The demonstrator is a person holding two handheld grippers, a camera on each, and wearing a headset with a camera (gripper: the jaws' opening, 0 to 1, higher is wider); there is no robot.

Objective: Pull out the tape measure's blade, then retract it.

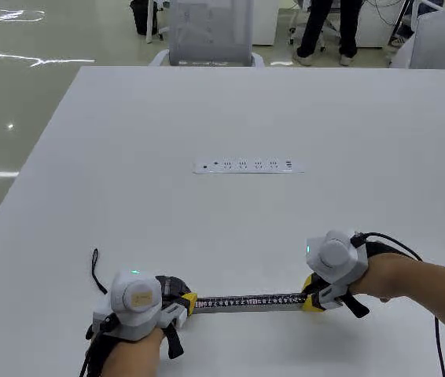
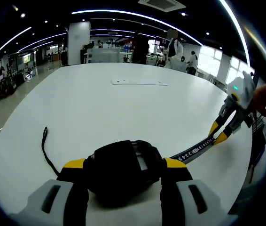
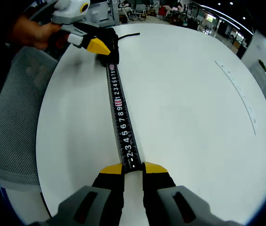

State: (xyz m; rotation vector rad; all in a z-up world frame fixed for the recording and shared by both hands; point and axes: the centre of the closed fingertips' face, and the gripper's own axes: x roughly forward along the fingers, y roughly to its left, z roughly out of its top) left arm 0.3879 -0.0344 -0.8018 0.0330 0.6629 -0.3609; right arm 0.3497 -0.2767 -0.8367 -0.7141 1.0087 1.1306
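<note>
Right gripper (image 3: 133,168) pinches the blade (image 3: 121,117); left gripper (image 3: 103,43) clamps the tape measure (image 3: 112,38).

Power strip (image 1: 248,166) on white table (image 1: 128,141)

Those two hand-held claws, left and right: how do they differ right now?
The left gripper clamps the bulky black tape measure case, while the right gripper pinches the thin blade near its end. The left gripper's jaws are spread wide; the right gripper's are nearly closed. Both have yellow tips and grey bodies.

Numerals on the tape blade (image 3: 121,123)
Black scale digits 2 to 9 run along it, followed by a red marking.
</note>
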